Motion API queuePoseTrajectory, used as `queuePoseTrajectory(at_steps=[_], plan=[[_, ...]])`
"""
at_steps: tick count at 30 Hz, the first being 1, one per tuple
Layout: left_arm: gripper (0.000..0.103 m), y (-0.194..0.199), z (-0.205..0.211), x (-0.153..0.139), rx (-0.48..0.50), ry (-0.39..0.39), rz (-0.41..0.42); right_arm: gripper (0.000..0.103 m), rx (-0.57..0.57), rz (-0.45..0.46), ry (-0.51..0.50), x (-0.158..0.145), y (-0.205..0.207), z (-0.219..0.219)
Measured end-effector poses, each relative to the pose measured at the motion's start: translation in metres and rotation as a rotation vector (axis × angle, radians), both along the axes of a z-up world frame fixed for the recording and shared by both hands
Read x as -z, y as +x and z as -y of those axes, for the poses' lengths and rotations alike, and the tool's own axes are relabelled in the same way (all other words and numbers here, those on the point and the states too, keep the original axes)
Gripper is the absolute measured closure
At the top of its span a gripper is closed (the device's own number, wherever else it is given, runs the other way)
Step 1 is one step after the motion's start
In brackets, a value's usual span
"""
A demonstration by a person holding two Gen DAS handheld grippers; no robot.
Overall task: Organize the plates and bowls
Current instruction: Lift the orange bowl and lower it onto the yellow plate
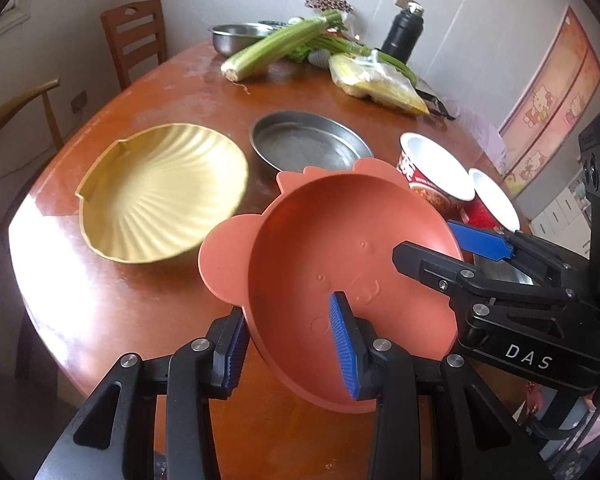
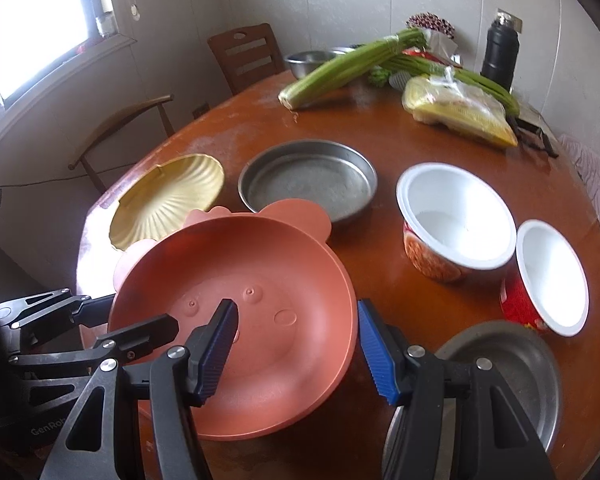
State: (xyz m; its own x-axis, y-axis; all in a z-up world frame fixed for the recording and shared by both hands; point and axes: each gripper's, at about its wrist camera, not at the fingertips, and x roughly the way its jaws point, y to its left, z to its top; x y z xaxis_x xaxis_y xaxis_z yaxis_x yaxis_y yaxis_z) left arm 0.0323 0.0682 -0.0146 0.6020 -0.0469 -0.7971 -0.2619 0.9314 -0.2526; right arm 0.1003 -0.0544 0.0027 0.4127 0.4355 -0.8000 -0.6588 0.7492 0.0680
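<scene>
A terracotta animal-face bowl (image 1: pixel 340 256) with round ears is held tilted above the table; it also shows in the right wrist view (image 2: pixel 236 320). My left gripper (image 1: pixel 292 352) straddles its near rim, one pad inside and one outside, with a visible gap. My right gripper (image 2: pixel 296 352) straddles its right rim with the jaws wide apart. A yellow shell-shaped plate (image 1: pixel 160 192) lies at left, a round metal pan (image 1: pixel 308 144) behind the bowl. Two white-lined paper bowls (image 2: pixel 456 220) (image 2: pixel 552 276) stand at right. A metal plate (image 2: pixel 512 368) lies under my right gripper.
At the far side of the round wooden table (image 1: pixel 112 300) lie celery (image 1: pixel 276 44), a steel bowl (image 1: pixel 236 38), bagged noodles (image 1: pixel 376 80) and a black flask (image 1: pixel 404 34). Two wooden chairs (image 1: pixel 136 36) stand behind the table at left.
</scene>
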Motion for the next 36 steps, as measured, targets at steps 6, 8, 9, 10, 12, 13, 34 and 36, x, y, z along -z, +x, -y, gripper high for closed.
queuePoseTrajectory(at_steps=[6, 8, 9, 10, 12, 13, 34, 36], plan=[[0.064, -0.009, -0.019, -0.009, -0.046, 0.011, 0.016, 0.042, -0.031, 0.025, 0.014, -0.016, -0.006, -0.02], [0.064, -0.012, -0.026, -0.012, -0.063, 0.016, 0.023, 0.042, -0.047, 0.036, 0.015, -0.02, -0.008, -0.029], [0.064, -0.014, -0.03, -0.013, -0.074, 0.018, 0.026, 0.042, -0.051, 0.039, 0.014, -0.021, -0.008, -0.033], [0.064, -0.015, -0.033, -0.014, -0.083, 0.021, 0.028, 0.042, -0.056, 0.043, 0.015, -0.023, -0.009, -0.038], [0.064, -0.017, -0.04, -0.014, -0.1, 0.024, 0.031, 0.042, -0.073, 0.054, 0.022, -0.026, -0.009, -0.048], [0.064, -0.018, -0.043, -0.014, -0.107, 0.02, 0.033, 0.042, -0.078, 0.057, 0.019, -0.026, -0.009, -0.053], [0.063, -0.014, -0.111, -0.005, -0.219, 0.009, 0.048, 0.043, -0.151, 0.085, -0.051, -0.017, 0.01, -0.141], [0.063, -0.013, -0.114, -0.003, -0.221, 0.009, 0.049, 0.043, -0.149, 0.086, -0.06, -0.015, 0.011, -0.147]])
